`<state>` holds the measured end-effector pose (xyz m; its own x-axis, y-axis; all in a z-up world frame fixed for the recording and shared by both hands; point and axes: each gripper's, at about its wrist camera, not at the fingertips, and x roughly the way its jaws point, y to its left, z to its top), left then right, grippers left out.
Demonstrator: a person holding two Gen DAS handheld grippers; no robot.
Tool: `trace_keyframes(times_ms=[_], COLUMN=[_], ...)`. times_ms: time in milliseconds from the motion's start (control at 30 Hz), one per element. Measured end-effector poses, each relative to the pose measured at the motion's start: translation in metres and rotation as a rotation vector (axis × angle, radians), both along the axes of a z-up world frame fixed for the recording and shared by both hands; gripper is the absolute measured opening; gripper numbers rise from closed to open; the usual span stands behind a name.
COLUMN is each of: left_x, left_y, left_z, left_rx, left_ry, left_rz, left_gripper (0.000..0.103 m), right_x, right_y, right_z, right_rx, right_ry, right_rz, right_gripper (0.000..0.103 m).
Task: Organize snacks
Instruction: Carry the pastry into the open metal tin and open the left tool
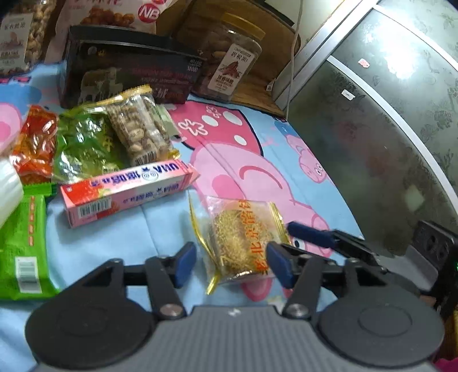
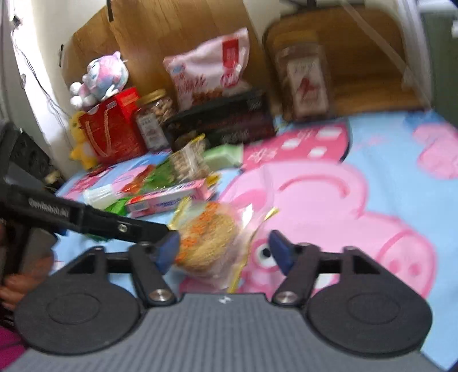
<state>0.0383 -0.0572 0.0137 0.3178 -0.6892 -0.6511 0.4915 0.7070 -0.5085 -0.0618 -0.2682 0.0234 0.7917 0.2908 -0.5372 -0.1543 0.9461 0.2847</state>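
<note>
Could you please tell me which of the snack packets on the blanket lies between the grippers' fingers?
The clear gold-edged packet holding a golden shredded cake, lying apart from the pile, between the open left gripper fingers.

To my right the pig-print blanket [image 2: 372,177] lies bare — open room there. To my left, the pink box [image 1: 126,194], green packet [image 1: 23,249] and nut packs [image 1: 140,128] crowd the way; a dark box [image 1: 126,65] and jar [image 1: 232,57] block the back.

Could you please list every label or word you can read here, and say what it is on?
"NB": pink snack bag.
"UHA": pink box, printed upside down.
"10000": black box.
Orange characters on the clear packet, jar label and barcodes: too blurred to read.
</note>
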Motion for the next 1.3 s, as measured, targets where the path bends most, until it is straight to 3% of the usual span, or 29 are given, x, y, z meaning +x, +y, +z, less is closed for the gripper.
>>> trace_keyframes(times_ms=[33, 300, 400, 500, 533, 567, 600, 700, 833, 967, 1067, 1200, 1300], left_x=[0.0, 0.003, 0.004, 0.005, 0.006, 0.007, 0.007, 0.008, 0.014, 0.051, 0.098, 0.163, 0.202], left_y=[-0.001, -0.007, -0.013, -0.015, -0.016, -0.017, -0.018, -0.018, -0.011, 0.003, 0.006, 0.01, 0.017], left_z=[0.0, -0.005, -0.009, -0.01, -0.011, -0.011, -0.012, -0.005, 0.034, 0.08, 0.107, 0.104, 0.081], left_rx=[0.001, -0.018, 0.004, 0.002, 0.0, -0.002, -0.005, -0.006, -0.017, -0.086, -0.075, -0.022, -0.01], left_ry=[-0.001, 0.041, 0.053, 0.049, 0.05, 0.052, 0.063, 0.049, -0.063, -0.126, -0.193, -0.198, -0.137], left_rz=[0.002, -0.03, -0.047, -0.059, -0.063, -0.065, -0.075, -0.073, -0.064, 0.008, 0.067, 0.156, 0.217], left_gripper=[0.063, 0.063, 0.063, 0.063, 0.062, 0.053, 0.047, 0.043, 0.043, 0.044, 0.045, 0.045, 0.045], right_x=[-0.002, -0.015, -0.012, -0.001, 0.001, 0.001, 0.002, 0.009, 0.03, 0.085, 0.151, 0.232, 0.264], right_y=[0.001, 0.015, 0.022, 0.024, 0.024, 0.025, 0.028, 0.033, 0.028, 0.024, 0.025, 0.026, 0.037], right_z=[-0.001, -0.008, -0.012, -0.02, -0.022, -0.021, -0.018, -0.007, 0.027, 0.063, 0.073, 0.055, 0.036], right_rx=[-0.029, -0.181, -0.218, -0.214, -0.202, -0.206, -0.197, -0.187, -0.17, -0.155, -0.159, -0.118, -0.155], right_ry=[-0.022, -0.103, -0.077, 0.004, 0.016, 0.003, 0.008, 0.005, -0.084, -0.181, -0.201, -0.098, -0.041], right_rz=[0.003, 0.063, 0.081, 0.099, 0.108, 0.113, 0.131, 0.143, 0.158, 0.171, 0.182, 0.215, 0.235], right_gripper=[0.092, 0.092, 0.092, 0.091, 0.083, 0.063, 0.057, 0.055, 0.055, 0.055, 0.055, 0.055, 0.055])
